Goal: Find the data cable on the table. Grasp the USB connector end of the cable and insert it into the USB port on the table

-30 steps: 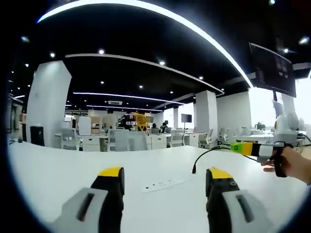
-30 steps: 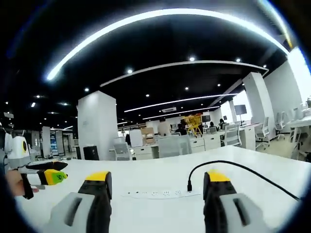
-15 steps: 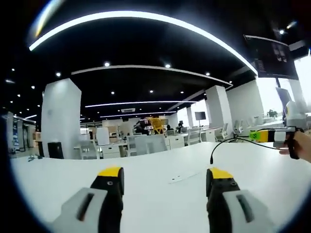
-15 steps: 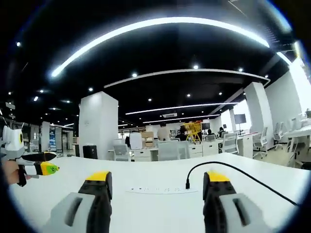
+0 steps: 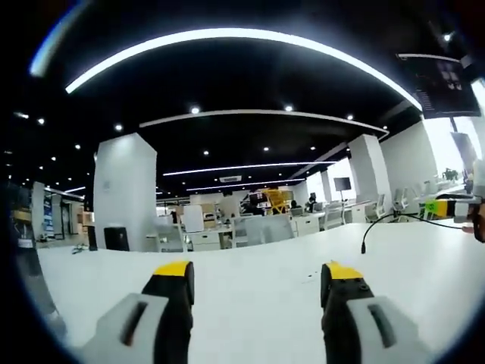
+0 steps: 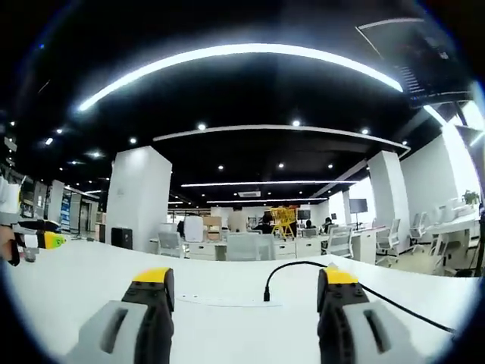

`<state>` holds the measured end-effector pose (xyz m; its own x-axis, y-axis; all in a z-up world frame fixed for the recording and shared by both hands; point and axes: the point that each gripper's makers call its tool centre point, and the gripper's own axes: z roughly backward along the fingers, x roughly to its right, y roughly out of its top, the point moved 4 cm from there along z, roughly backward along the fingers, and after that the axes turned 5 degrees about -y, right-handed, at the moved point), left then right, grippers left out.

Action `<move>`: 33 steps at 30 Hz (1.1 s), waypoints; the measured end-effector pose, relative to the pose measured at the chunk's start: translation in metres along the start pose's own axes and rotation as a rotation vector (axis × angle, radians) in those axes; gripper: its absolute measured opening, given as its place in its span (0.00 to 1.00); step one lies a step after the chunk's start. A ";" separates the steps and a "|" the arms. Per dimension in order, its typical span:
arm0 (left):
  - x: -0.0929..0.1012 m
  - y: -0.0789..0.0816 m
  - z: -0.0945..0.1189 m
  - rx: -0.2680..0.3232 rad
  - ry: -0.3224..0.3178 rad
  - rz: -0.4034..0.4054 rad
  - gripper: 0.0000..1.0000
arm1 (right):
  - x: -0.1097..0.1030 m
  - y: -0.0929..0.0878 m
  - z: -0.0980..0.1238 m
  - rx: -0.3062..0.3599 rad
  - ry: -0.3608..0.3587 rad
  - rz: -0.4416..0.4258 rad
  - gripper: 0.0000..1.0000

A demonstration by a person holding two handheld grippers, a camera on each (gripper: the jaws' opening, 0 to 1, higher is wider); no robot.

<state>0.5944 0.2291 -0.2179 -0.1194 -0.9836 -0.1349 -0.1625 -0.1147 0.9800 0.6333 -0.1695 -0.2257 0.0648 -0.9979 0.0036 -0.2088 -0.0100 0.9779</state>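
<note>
Wide open and empty: the left hand-held gripper (image 5: 258,271) and right hand-held gripper (image 6: 246,277), over the desk (image 6: 227,326). The data cable (image 6: 292,263) arcs at lower centre — a pillar (image 6: 136,199) stands left, behind.

Big white pillar (image 5: 125,189) is standing out back, office chairs (image 5: 258,227) sitting just right of it, yellow machine (image 5: 274,199) peeking beyond those.

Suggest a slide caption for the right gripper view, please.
Open right gripper facing the data cable, connector end pointing down by a socket strip on the table.
</note>
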 end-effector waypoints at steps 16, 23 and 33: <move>-0.003 -0.024 0.004 -0.081 -0.006 0.007 0.69 | 0.018 -0.023 -0.003 -0.038 -0.027 -0.070 0.76; -0.003 -0.023 0.006 -0.076 -0.002 0.017 0.69 | 0.009 -0.026 -0.006 -0.042 0.017 -0.101 0.80; -0.001 -0.028 0.005 -0.092 -0.007 0.014 0.69 | 0.014 -0.030 -0.005 -0.056 0.002 -0.095 0.78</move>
<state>0.5943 0.2335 -0.2458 -0.1278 -0.9843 -0.1217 -0.0704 -0.1134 0.9911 0.6458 -0.1824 -0.2541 0.0840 -0.9924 -0.0894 -0.1470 -0.1011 0.9840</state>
